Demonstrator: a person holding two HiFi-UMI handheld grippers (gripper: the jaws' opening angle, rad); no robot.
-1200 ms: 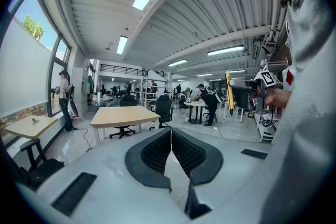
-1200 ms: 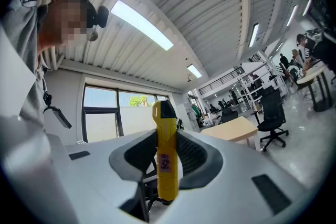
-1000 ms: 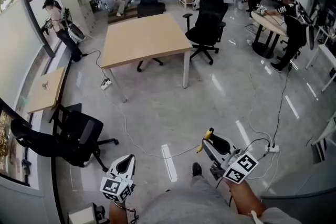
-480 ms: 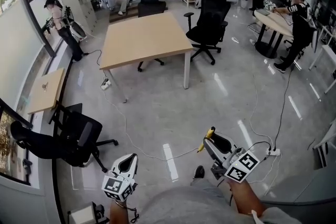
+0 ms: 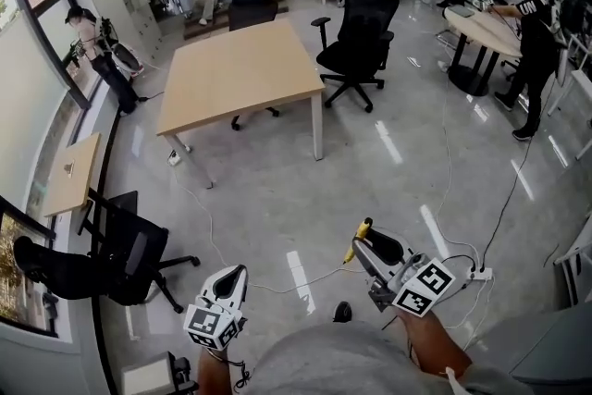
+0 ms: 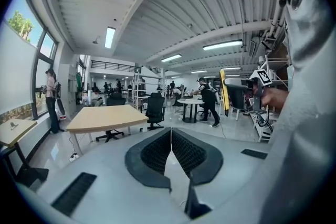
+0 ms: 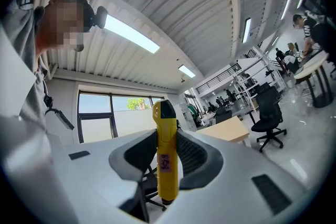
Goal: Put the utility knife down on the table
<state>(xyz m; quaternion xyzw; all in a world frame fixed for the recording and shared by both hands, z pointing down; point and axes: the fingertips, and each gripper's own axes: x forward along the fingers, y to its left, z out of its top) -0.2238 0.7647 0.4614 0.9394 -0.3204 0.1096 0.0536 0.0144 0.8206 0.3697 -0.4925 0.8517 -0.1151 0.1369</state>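
Firmly, right gripper (image 7: 167, 140) pinches the utility knife (image 7: 167, 168) (yellow); left gripper (image 6: 170, 136) fingers (image 6: 152, 156) pressed together.

Right of the pale rectangular wooden table (image 5: 242, 74): black wheeled office chair (image 5: 359, 28). Left of it, apart: narrow wooden side desk (image 5: 69, 176). Well before it: right gripper (image 5: 363, 240) clamping yellow utility knife (image 7: 165, 165).

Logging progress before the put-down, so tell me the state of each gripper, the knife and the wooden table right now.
yellow utility knife: clamped between jaws, held over the floor, not on the table.
right gripper: shut on the yellow utility knife.
left gripper: shut, empty.
light wooden table: top bare, some way ahead.
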